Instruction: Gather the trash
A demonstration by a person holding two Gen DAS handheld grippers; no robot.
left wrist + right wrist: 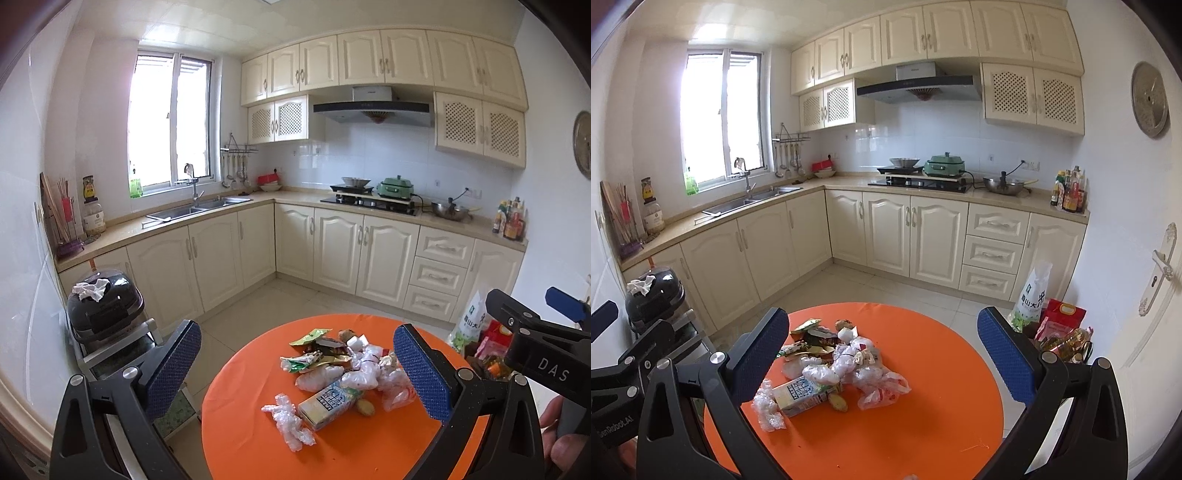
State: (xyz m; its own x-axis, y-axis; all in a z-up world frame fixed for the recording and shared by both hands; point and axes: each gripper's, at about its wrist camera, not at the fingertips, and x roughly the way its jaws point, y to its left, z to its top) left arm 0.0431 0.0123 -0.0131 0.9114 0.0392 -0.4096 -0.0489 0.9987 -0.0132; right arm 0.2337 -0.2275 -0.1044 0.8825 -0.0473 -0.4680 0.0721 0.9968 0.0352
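Trash (343, 369) lies in a loose heap on the round orange table (369, 450), toward its far left part as the right wrist view shows it (834, 365). In the heap are crumpled clear plastic bags (364, 376), green and gold snack wrappers (308, 338) at the far edge, a milk carton (328, 402) lying on its side at the near edge, and a wad of clear plastic (290, 421) just beside the carton on the left. A small brown lump (365, 407) sits touching the carton's right end. The left gripper (297, 373) hangs above the table with its blue-padded fingers spread wide and nothing between them. The right gripper (882, 362) is likewise spread wide and empty, above the near side of the table. Left of the table stands a dark bin (105, 306) with a crumpled white tissue (90, 290) on its lid. On the floor to the right sit a rice bag (1032, 295) and red packets (1063, 317)
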